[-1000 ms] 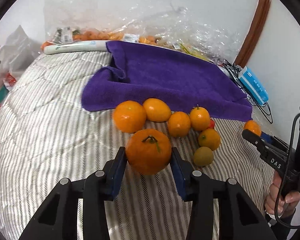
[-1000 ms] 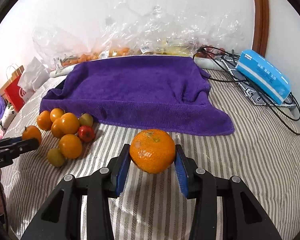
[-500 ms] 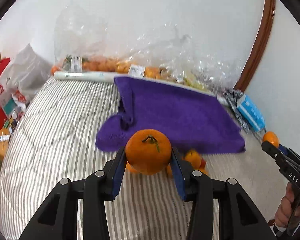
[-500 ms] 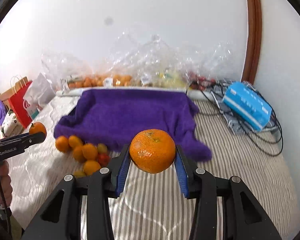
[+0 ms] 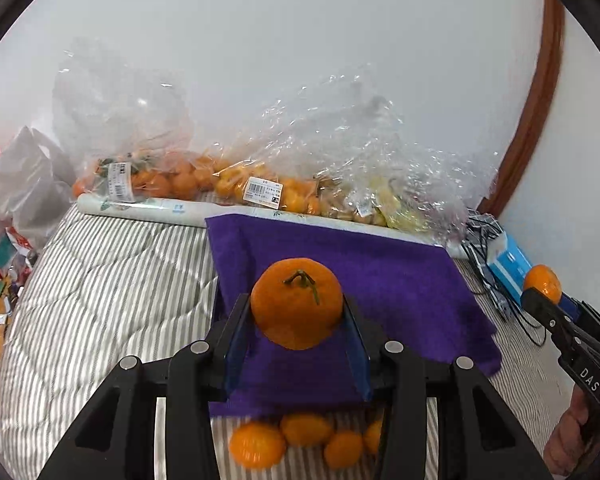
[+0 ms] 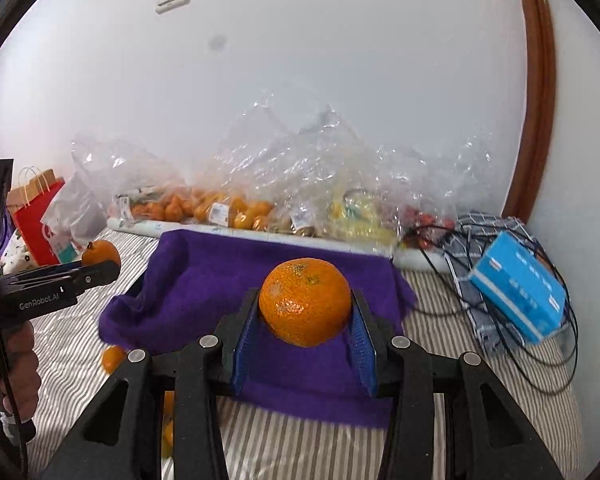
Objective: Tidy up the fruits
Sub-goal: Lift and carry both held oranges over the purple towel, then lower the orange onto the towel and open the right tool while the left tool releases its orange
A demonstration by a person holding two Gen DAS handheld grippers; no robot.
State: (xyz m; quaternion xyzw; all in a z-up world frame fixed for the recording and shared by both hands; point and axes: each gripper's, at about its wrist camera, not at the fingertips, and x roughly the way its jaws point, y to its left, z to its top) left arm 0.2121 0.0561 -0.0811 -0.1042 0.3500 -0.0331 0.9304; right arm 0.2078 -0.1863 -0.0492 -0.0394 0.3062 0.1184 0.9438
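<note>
My left gripper [image 5: 298,320] is clamped on a stemmed orange [image 5: 297,303], held in the air above the near part of the purple towel [image 5: 400,280] spread on the striped bed [image 5: 100,300]. My right gripper [image 6: 305,318] grips a speckled orange [image 6: 305,302] over the same towel. Loose oranges [image 5: 300,438] lie on the bed just beside the towel's near left edge. Bagged fruit [image 6: 228,208] sits along the far wall, a blue box [image 6: 518,292] to the right.
</note>
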